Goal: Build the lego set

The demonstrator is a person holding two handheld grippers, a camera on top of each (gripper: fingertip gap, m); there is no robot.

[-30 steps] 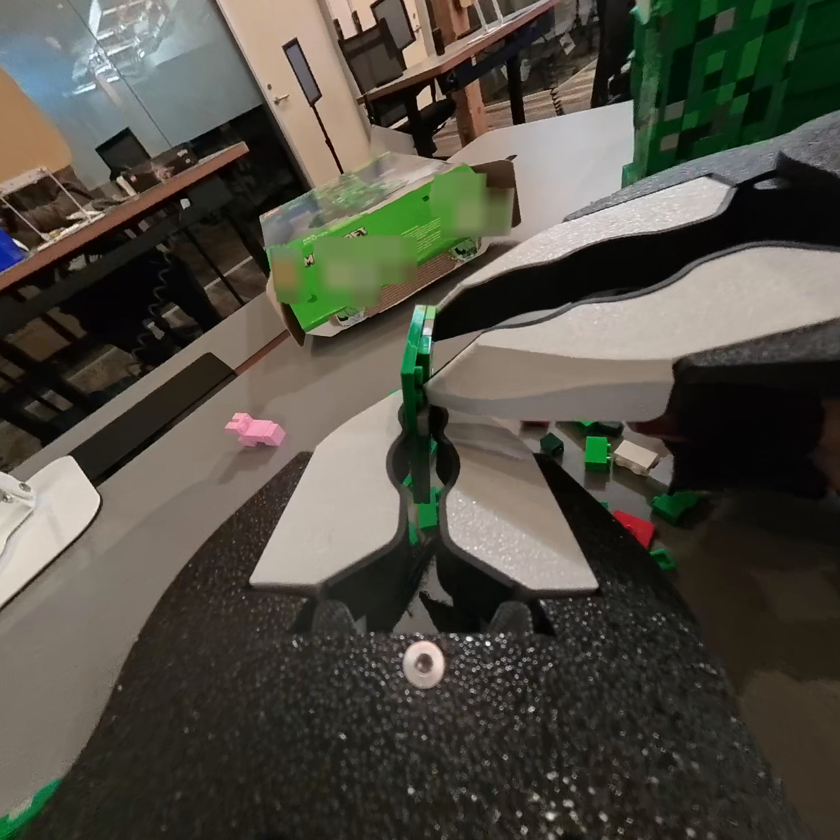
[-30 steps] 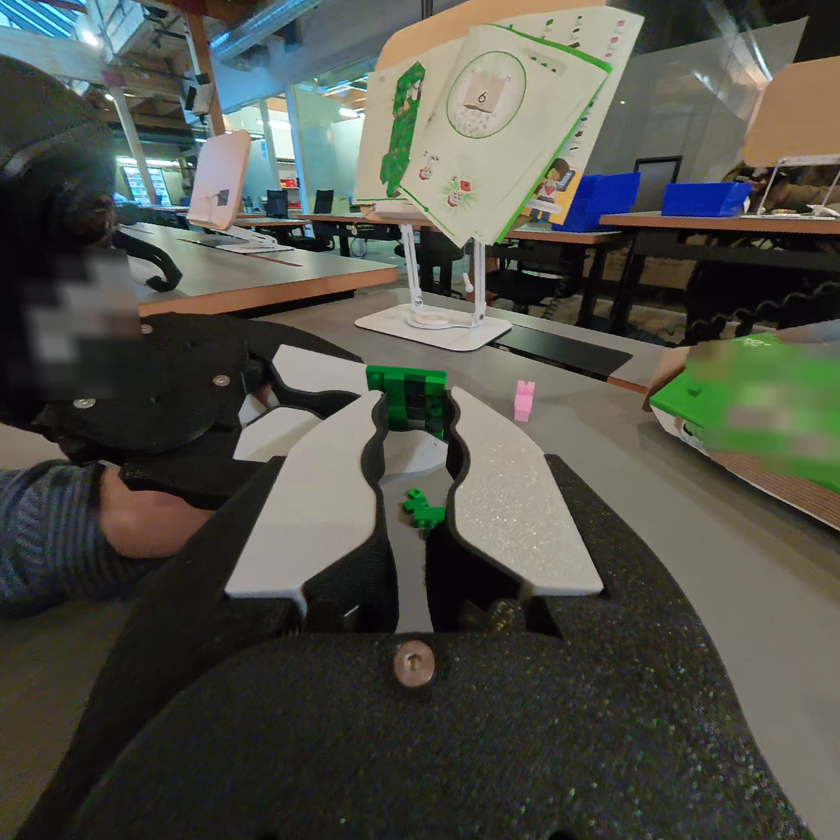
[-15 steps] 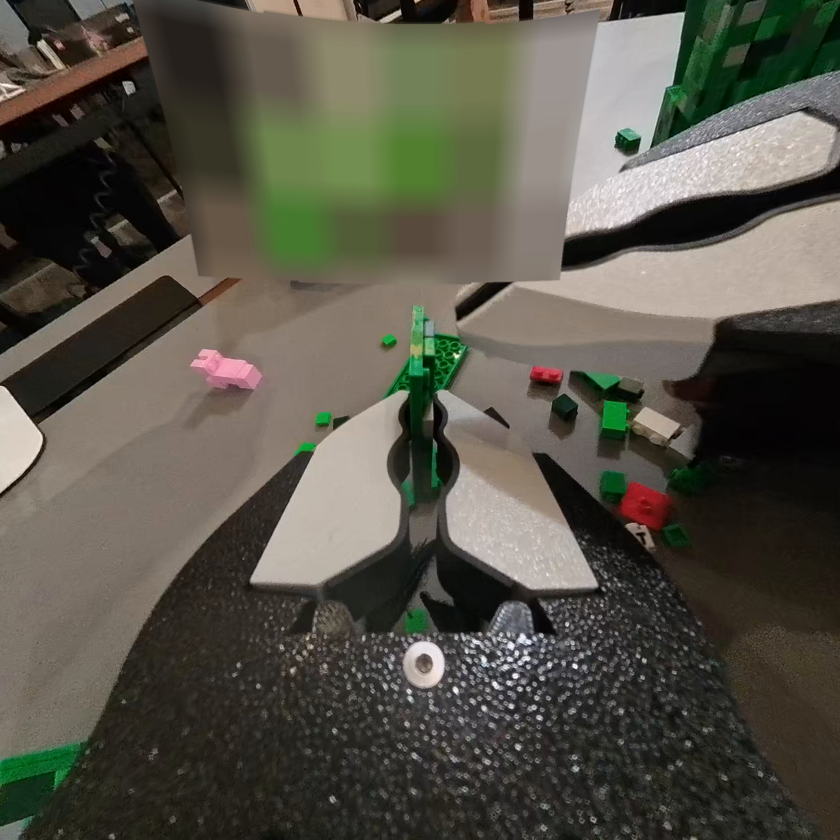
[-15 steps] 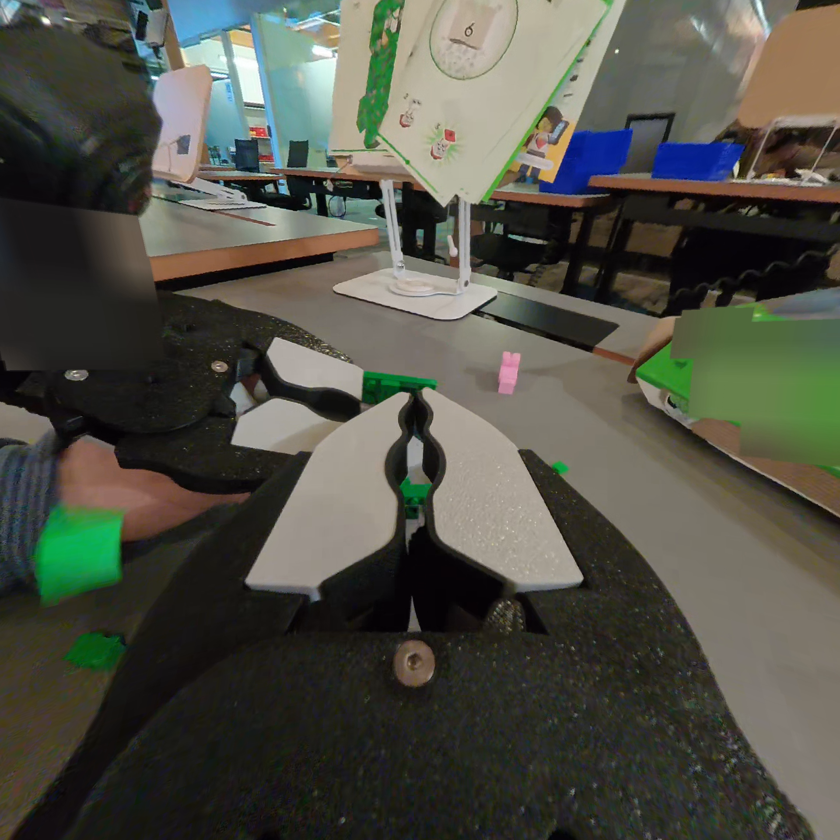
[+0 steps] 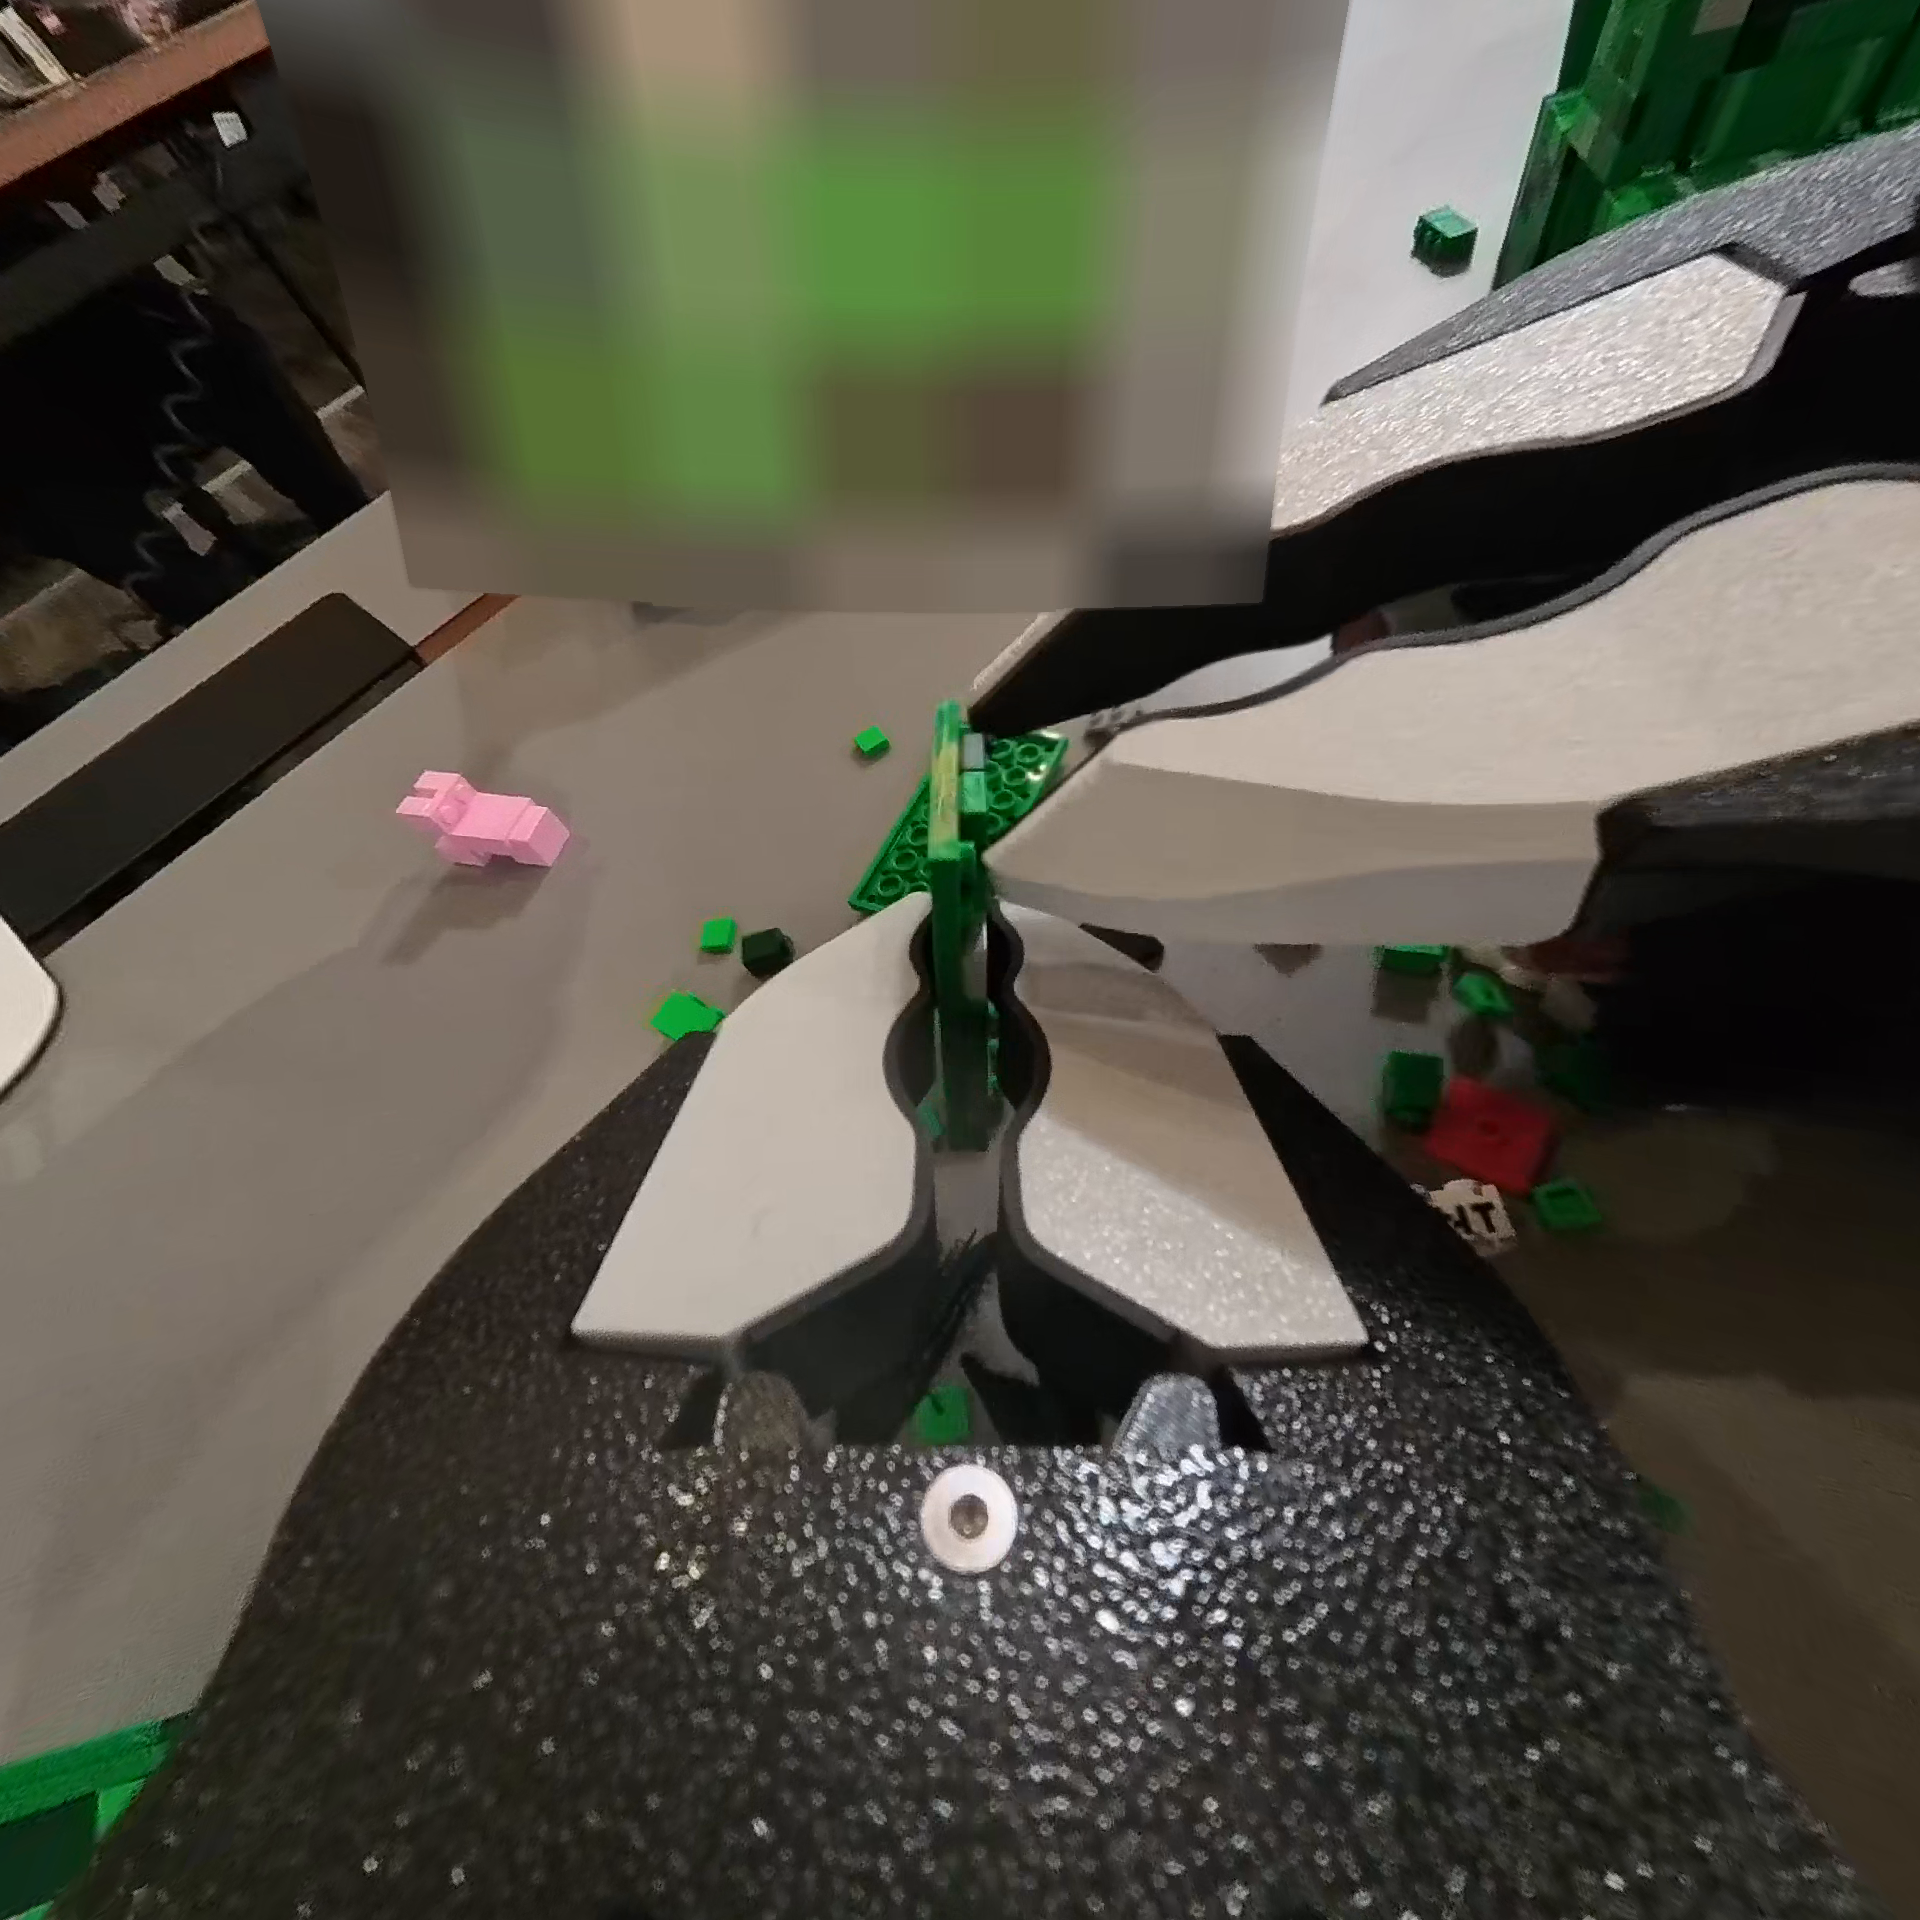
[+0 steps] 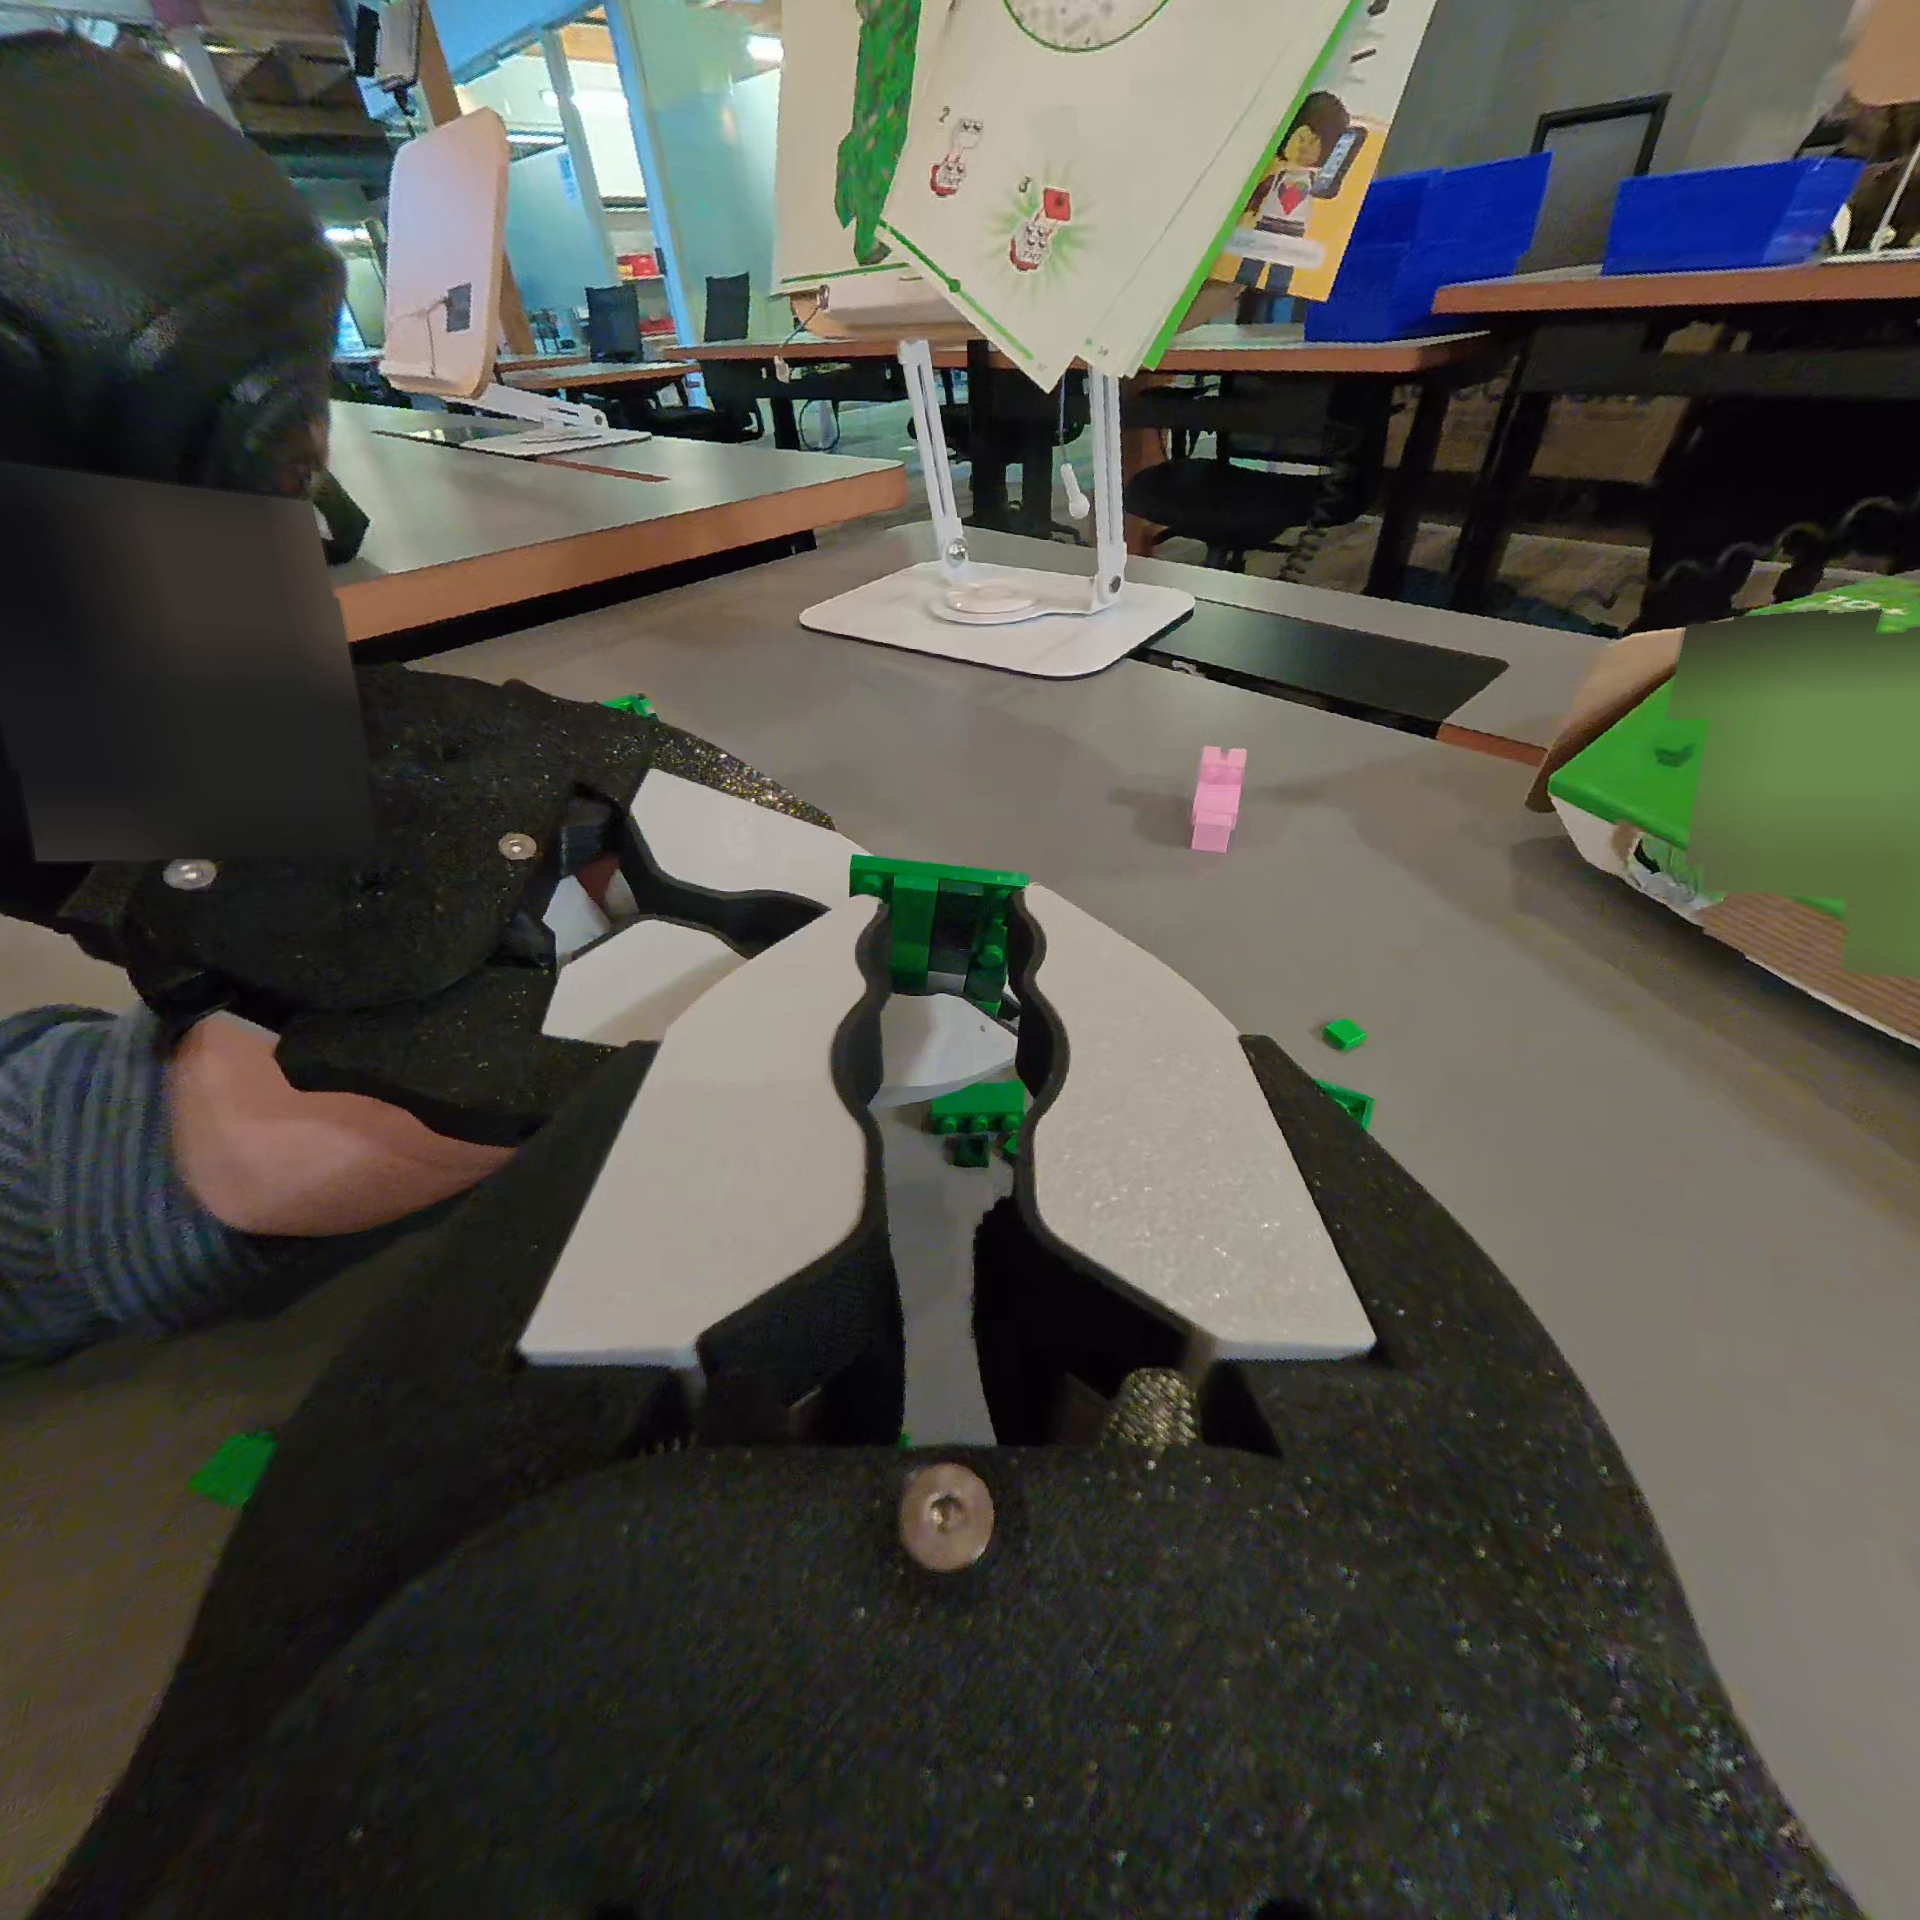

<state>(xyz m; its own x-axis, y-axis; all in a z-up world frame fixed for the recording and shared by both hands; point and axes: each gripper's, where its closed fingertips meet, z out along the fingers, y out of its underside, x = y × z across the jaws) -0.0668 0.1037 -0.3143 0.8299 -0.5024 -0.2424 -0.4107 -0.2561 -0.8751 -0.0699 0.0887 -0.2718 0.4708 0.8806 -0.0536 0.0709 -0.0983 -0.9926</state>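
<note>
A thin green lego assembly (image 5: pixel 951 821) stands on edge between the fingertips of my left gripper (image 5: pixel 961 914), which is shut on its lower part. My right gripper (image 5: pixel 985 800) reaches in from the right, with one fingertip above and one below the assembly's upper part. In the right wrist view the assembly (image 6: pixel 935 920) sits between the tips of my right gripper (image 6: pixel 943 899), which touch both of its sides. The left gripper's fingers (image 6: pixel 717 821) come in from the left, held by a hand (image 6: pixel 312 1122).
A green baseplate (image 5: pixel 1013 774) lies flat behind the assembly. Loose green bricks and a red brick (image 5: pixel 1486 1132) are scattered at right. A pink pig (image 6: pixel 1214 800) stands on the grey table. A booklet (image 6: pixel 1060 156) on a white stand (image 6: pixel 997 623) is at the back, and a green box (image 6: pixel 1621 800) at right.
The right gripper, shut and empty half a second ago, has opened and closed around the assembly's top. The left gripper has tilted down towards the table, still holding the assembly.
</note>
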